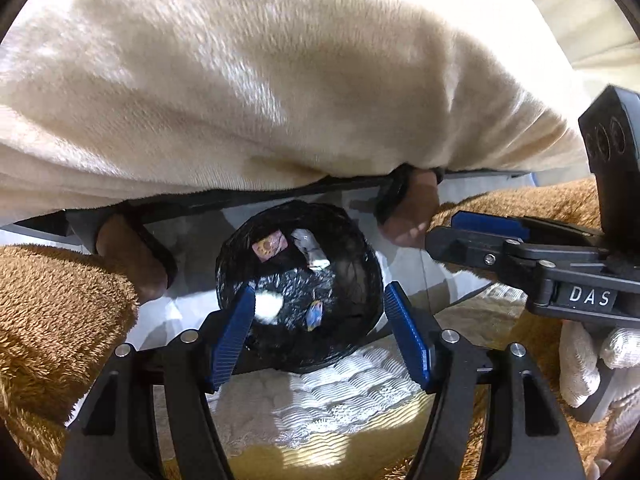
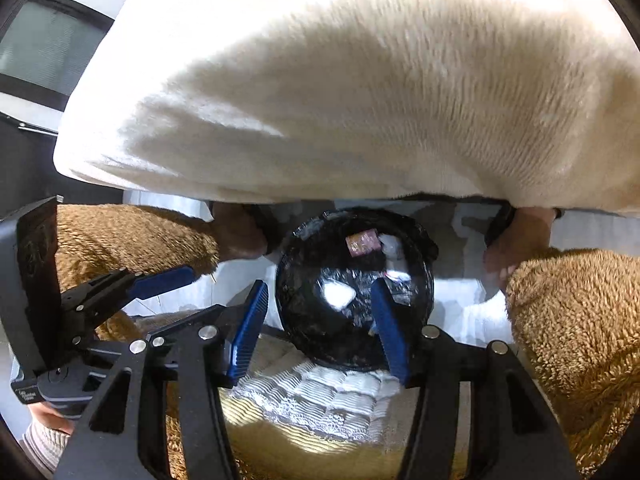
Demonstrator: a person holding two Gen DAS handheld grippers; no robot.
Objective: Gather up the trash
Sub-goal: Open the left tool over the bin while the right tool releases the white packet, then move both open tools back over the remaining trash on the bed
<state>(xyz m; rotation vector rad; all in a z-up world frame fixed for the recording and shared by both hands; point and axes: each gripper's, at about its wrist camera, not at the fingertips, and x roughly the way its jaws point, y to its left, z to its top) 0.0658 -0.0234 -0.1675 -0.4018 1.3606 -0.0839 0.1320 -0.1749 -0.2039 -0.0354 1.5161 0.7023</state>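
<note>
A round bin lined with a black bag [image 1: 298, 284] stands on the floor straight below; it also shows in the right wrist view [image 2: 354, 292]. Inside lie a pink wrapper [image 1: 270, 246], a silver foil scrap [image 1: 310, 248], a white wad [image 1: 267, 306] and a small blue-orange wrapper [image 1: 315, 314]. The pink wrapper [image 2: 362, 243] and white wad [image 2: 339, 294] show in the right wrist view too. My left gripper [image 1: 320, 332] hangs open and empty above the bin. My right gripper [image 2: 318, 324] is open and empty above it, and shows at the right of the left wrist view [image 1: 460, 232].
The person's cream fleece top [image 1: 260, 80] fills the upper half of both views. Brown fuzzy trouser legs [image 1: 52, 312] [image 2: 580, 320] and slippered feet [image 1: 132, 256] [image 1: 408, 212] flank the bin. A white and yellow ribbed cloth [image 1: 320, 412] lies below the grippers. The floor is pale.
</note>
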